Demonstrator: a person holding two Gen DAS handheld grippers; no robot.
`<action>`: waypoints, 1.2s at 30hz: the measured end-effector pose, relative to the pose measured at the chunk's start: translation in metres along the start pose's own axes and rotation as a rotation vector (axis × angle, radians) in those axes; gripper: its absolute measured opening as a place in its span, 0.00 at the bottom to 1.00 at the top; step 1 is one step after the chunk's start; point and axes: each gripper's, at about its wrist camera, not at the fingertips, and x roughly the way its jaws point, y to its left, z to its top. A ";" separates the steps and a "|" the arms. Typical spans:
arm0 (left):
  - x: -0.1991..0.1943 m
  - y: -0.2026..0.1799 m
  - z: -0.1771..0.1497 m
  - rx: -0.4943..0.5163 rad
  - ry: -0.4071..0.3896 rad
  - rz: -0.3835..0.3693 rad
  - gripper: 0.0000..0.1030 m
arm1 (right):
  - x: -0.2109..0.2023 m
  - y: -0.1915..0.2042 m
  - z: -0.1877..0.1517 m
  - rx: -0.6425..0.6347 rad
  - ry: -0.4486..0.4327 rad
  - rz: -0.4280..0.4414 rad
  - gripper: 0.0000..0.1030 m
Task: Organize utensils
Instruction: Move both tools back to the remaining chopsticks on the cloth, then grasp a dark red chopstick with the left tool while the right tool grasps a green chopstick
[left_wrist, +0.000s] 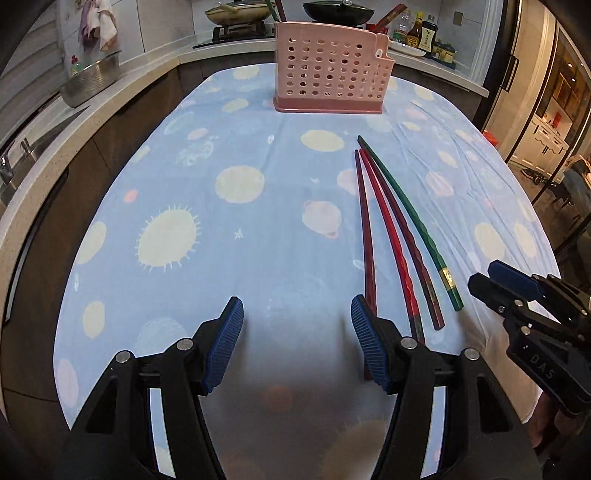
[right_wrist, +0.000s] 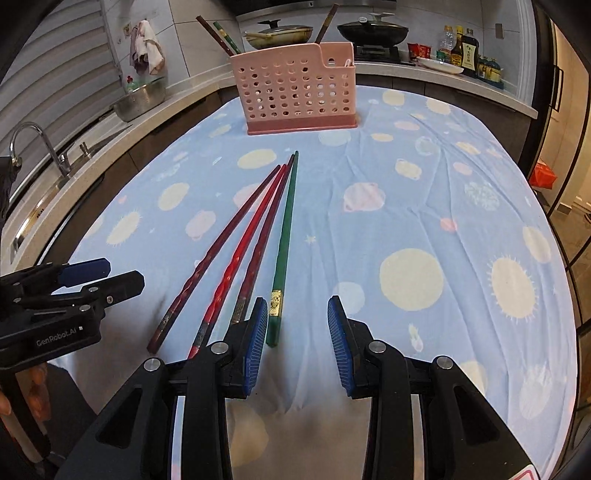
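Several chopsticks lie side by side on the blue patterned tablecloth (left_wrist: 258, 258): a dark red one (left_wrist: 365, 229), a bright red one (left_wrist: 388, 236), a maroon one (left_wrist: 410, 243) and a green one (left_wrist: 413, 218). My left gripper (left_wrist: 297, 314) is open over bare cloth, its right finger just above the dark red chopstick's thick end. My right gripper (right_wrist: 297, 310) is open with nothing between its pads; the green chopstick (right_wrist: 284, 236) ends just beside its left finger. A pink perforated holder (right_wrist: 299, 92) stands at the far end with a few chopsticks (right_wrist: 221, 35) upright in it.
A counter with a sink and tap (right_wrist: 26, 140) runs along the left, with a steel colander (right_wrist: 142, 98) on it. Pans (right_wrist: 373, 31) sit on a stove behind the holder, and sauce bottles (right_wrist: 467, 50) stand at the back right. The other gripper (right_wrist: 92, 280) hovers left of the chopsticks.
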 end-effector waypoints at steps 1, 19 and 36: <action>0.000 -0.001 -0.002 -0.003 0.005 -0.002 0.56 | 0.001 0.002 -0.001 -0.003 0.001 0.002 0.33; -0.004 -0.015 -0.011 0.010 0.012 -0.034 0.59 | 0.023 0.005 -0.004 -0.027 0.018 -0.008 0.07; 0.015 -0.028 -0.020 0.041 0.060 -0.060 0.54 | 0.013 -0.006 -0.013 0.009 0.035 0.008 0.07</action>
